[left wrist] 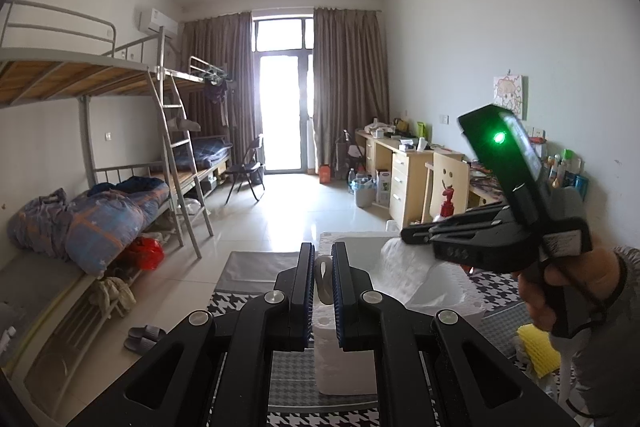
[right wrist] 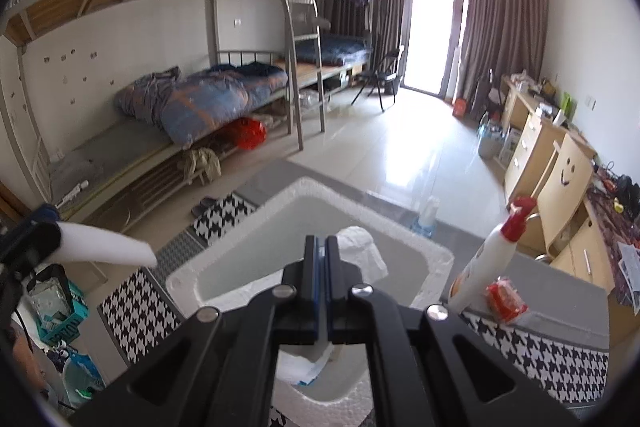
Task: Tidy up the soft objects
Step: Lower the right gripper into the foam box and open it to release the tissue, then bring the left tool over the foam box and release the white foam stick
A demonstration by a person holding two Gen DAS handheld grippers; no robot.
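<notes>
The left gripper [left wrist: 322, 291] is clenched on a rolled white foam sheet [left wrist: 323, 277], which stands up between its blue-lined fingers [left wrist: 307, 291], just on the near side of the white foam box [left wrist: 448, 291]. Seen from the right wrist, that same roll [right wrist: 108, 247] pokes out sideways from the left gripper [right wrist: 44, 239], to the left of the box and apart from its rim. It is a smooth, pale tube of thin foam, its free end cut at a slant.

The right gripper [right wrist: 322, 267] has its jaws pressed together above the near edge of the foam box [right wrist: 224, 223], and a crumpled white sheet [right wrist: 362, 251] shows on both sides of its fingers; whether the jaws pinch it or only hang over it cannot be told. That sheet is soft, wrinkled and quilted, draped down into the box. From the left wrist the right gripper [left wrist: 412, 233] hangs over the far right corner of the box, held in a person's hand [left wrist: 572, 287], with the white sheet [left wrist: 404, 267] spilling below its tip.

Right of the box lies a yellow foam net [left wrist: 534, 351]. Also right of the box stands a white spray bottle [right wrist: 492, 255] with a red head, beside a red packet [right wrist: 506, 297], all on a houndstooth cloth [right wrist: 556, 359].
</notes>
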